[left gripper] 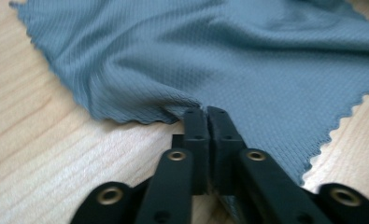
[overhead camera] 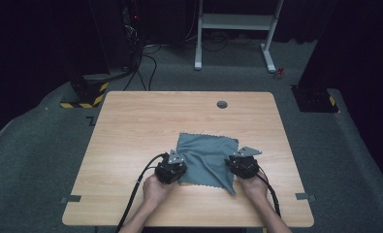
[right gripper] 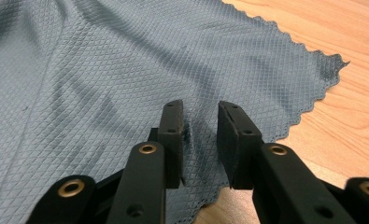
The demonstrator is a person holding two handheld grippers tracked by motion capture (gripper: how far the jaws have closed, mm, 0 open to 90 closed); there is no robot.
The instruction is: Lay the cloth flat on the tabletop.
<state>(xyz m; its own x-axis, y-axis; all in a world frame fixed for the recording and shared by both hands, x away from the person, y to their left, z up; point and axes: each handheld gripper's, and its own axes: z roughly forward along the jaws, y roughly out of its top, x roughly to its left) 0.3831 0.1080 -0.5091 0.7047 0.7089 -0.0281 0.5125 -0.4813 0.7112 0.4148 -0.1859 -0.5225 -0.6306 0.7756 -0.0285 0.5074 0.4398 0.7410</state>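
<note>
A grey-blue cloth [overhead camera: 206, 150] with a zigzag edge lies rumpled on the near middle of the wooden table [overhead camera: 131, 126]. My left gripper [overhead camera: 178, 164] is at the cloth's near left corner. In the left gripper view its jaws meet, shut on the puckered edge of the cloth [left gripper: 243, 56] at the left gripper's tips [left gripper: 205, 111]. My right gripper [overhead camera: 231, 164] is at the cloth's near right part. In the right gripper view the right gripper [right gripper: 201, 112] stands open over the cloth [right gripper: 102, 70]. A small raised fold sits by one pad, and a gap shows between the pads.
A round cable hole [overhead camera: 222, 104] sits near the table's far edge. Grey tape tabs [overhead camera: 71, 198] [overhead camera: 304, 196] mark the near edge on both sides. Beyond the table stand a white desk frame [overhead camera: 237, 29] and a hazard-striped base [overhead camera: 87, 94] on the floor.
</note>
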